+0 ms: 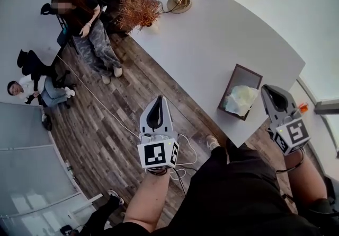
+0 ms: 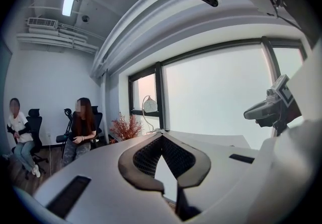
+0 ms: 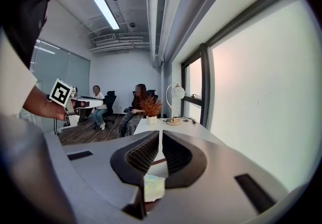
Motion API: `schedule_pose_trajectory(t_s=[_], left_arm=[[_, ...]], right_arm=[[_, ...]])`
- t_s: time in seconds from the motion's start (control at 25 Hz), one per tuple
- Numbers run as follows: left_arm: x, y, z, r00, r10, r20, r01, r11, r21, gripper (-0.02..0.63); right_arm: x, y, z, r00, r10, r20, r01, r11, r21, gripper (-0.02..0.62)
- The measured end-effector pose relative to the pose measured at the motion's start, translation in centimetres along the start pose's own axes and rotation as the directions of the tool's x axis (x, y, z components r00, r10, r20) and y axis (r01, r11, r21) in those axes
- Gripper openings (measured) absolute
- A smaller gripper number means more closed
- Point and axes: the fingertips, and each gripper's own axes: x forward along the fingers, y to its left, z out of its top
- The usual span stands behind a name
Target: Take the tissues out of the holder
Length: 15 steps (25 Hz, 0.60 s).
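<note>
A brown tissue holder (image 1: 246, 68) lies near the front corner of the white table (image 1: 212, 38), with pale crumpled tissues (image 1: 241, 100) bulging out of it. My right gripper (image 1: 266, 88) hovers just right of the holder, shut and empty. In the right gripper view the tissues (image 3: 153, 188) show below the closed jaws of the right gripper (image 3: 160, 131). My left gripper (image 1: 160, 98) hangs over the wooden floor, left of the table and apart from the holder. Its jaws meet at the tips in the left gripper view (image 2: 162, 135), with nothing between them.
At the table's far end stand a desk lamp (image 1: 179, 1) and a dried reddish plant (image 1: 139, 11). Two people sit on chairs (image 1: 87, 23) (image 1: 32, 89) across the wooden floor. A cable (image 1: 100, 103) runs over the floor. Windows line the right side.
</note>
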Motion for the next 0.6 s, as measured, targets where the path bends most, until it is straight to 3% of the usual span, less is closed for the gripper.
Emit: schedule_pose_trajectory(t_s=[0.32,0.6], left_arm=[[1.1,-2.2,-3.3,0.999,-0.002,-0.042,0.002,1.000,-0.011,0.005],[2.0,-3.1,-6.1,0.997,-0.029,-0.072,0.029,1.000,-0.003,0.005]], right_arm=[[1.2,2.2,-4.1,0.998,0.058,-0.019,-0.058,0.998,0.010,0.011],[2.4,3.8,-7.4,0.987,0.142,-0.078,-0.140,0.990,0.036,0.183]])
